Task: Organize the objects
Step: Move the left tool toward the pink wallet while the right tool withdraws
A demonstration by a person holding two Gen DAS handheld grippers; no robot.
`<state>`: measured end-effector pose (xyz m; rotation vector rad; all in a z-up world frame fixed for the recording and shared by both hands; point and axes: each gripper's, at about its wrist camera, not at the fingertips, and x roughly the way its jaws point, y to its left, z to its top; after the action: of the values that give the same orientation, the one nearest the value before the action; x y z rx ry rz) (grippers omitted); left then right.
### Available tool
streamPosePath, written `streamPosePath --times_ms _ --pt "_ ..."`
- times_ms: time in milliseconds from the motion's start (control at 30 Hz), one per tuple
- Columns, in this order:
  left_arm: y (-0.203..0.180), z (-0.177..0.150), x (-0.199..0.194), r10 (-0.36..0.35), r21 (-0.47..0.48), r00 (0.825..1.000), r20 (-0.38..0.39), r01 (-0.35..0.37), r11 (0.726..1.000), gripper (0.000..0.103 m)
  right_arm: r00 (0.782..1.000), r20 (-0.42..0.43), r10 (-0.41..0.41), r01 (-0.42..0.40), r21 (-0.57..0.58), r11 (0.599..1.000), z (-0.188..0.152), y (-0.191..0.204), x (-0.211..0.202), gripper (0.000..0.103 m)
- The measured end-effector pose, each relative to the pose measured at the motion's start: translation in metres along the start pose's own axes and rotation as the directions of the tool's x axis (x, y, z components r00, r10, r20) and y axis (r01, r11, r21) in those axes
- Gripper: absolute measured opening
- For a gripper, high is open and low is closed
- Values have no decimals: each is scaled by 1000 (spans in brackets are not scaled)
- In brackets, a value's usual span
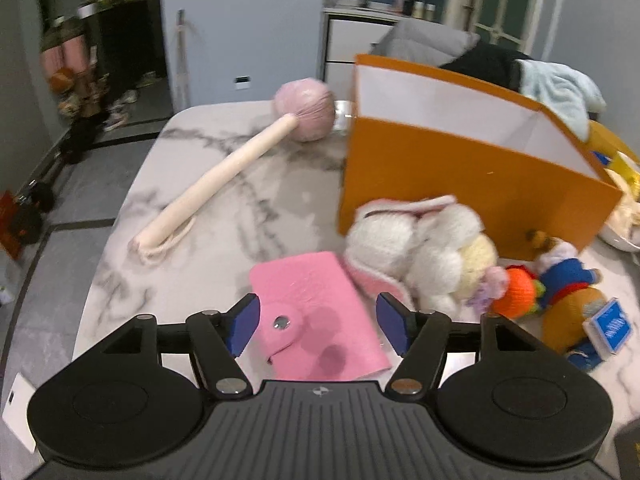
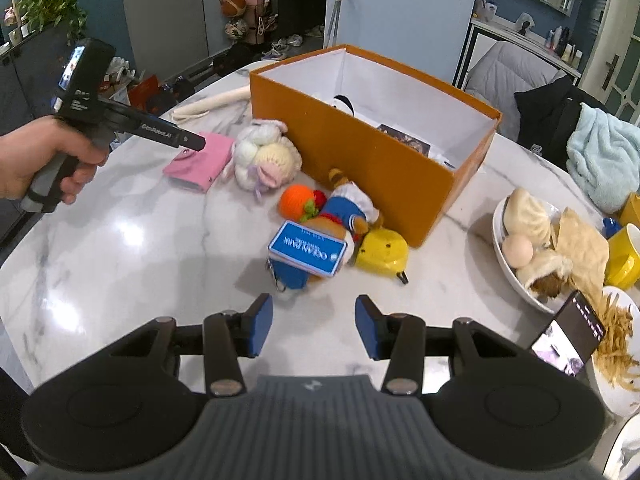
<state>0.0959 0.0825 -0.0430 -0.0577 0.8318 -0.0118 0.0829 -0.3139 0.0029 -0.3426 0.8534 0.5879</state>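
Observation:
An open orange box (image 2: pixel 372 156) (image 1: pixel 460 176) stands on the marble table (image 2: pixel 120 256), with a few items inside. In front of it lie a pink wallet (image 1: pixel 316 320) (image 2: pixel 200 160), a white knitted bunny (image 1: pixel 420 248) (image 2: pixel 266 158), an orange knitted fruit (image 2: pixel 296 202) (image 1: pixel 516 292), a blue-clothed plush (image 2: pixel 340 212) with a blue card box (image 2: pixel 306 254) on it, and a yellow tape measure (image 2: pixel 382 254). My left gripper (image 1: pixel 316 322) is open, its jaws on either side of the wallet. My right gripper (image 2: pixel 314 326) is open and empty, just short of the plush.
A pink-headed massage hammer (image 1: pixel 240 156) lies at the far left of the table. At the right are a bowl of food (image 2: pixel 532 240), a phone (image 2: pixel 568 334), a plate of noodles (image 2: pixel 618 344) and yellow cups (image 2: pixel 626 256). Chairs with clothes stand behind.

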Motion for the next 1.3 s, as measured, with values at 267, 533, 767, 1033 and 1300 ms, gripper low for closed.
streamPosePath --times_ms 267,533,767,1033,1300 --pt "-11 -6 18 18 21 999 -32 -18 1000 85 999 -32 37 -36 18 999 -19 -4 0 67" --pt "-22 -8 31 83 57 996 -35 -81 995 93 991 -108 84 -85 -6 996 -32 3 15 68" --pt "-24 -11 38 115 67 993 -36 -112 991 99 967 -223 123 -136 -46 990 -45 17 31 67" --pt "-25 -11 40 108 127 993 -51 -101 987 99 958 -266 108 -136 -89 987 -49 24 38 37" --pt "-17 -25 28 47 208 997 -64 -33 977 98 997 -82 -7 -23 -361 932 -48 52 31 36"
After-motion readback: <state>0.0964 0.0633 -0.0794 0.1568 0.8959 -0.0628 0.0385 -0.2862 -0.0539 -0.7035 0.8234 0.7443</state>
